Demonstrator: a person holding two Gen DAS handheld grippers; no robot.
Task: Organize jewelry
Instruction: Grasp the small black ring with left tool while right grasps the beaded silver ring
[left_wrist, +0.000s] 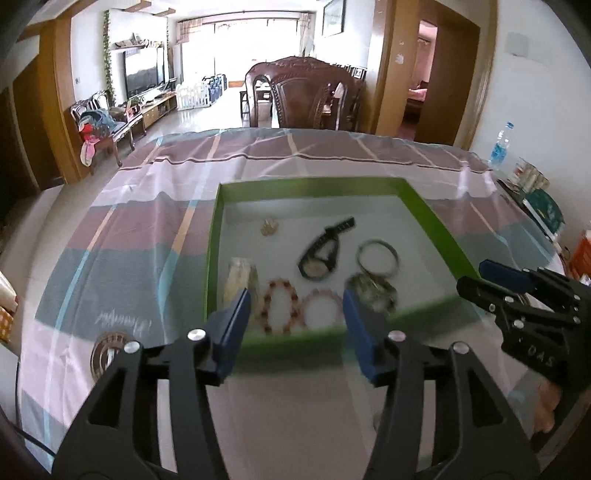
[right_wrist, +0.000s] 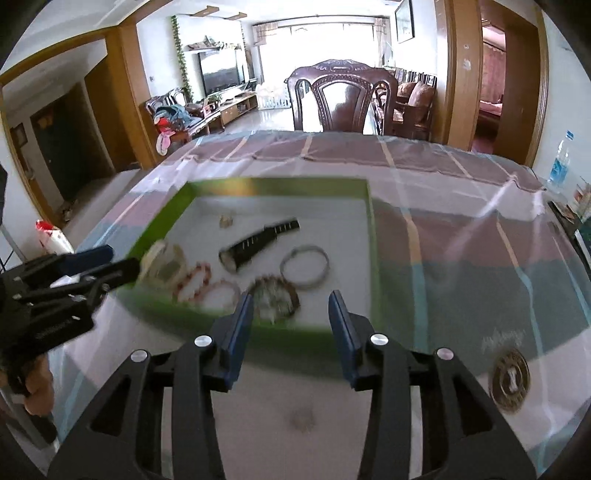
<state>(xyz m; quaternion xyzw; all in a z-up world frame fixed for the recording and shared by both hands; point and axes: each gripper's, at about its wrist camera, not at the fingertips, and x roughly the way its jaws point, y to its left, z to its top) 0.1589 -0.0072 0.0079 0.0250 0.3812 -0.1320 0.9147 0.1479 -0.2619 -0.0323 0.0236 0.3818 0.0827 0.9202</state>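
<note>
Green cardboard walls mark your landmark: the shallow tray (left_wrist: 424, 206) on the striped tablecloth (left_wrist: 147, 229), with all the jewelry lying loose on its white floor. Your left claw (left_wrist: 297, 306) hangs over the tray's near wall, spread and holding nothing, with the red-beaded bracelet (left_wrist: 280, 302) and the pale pink bracelet (left_wrist: 323, 306) lying flat just beyond its tips. Your right claw (right_wrist: 291, 306) is also spread and empty above the same wall, with the dark ornate bracelet (right_wrist: 275, 295) straight ahead between its fingers. The black wristwatch (right_wrist: 255, 243) lies mid-tray, its strap running diagonally toward the far right corner, and the silver bangle (right_wrist: 304, 266) lies right of it. Each claw is nearer its own side's bracelets.
</note>
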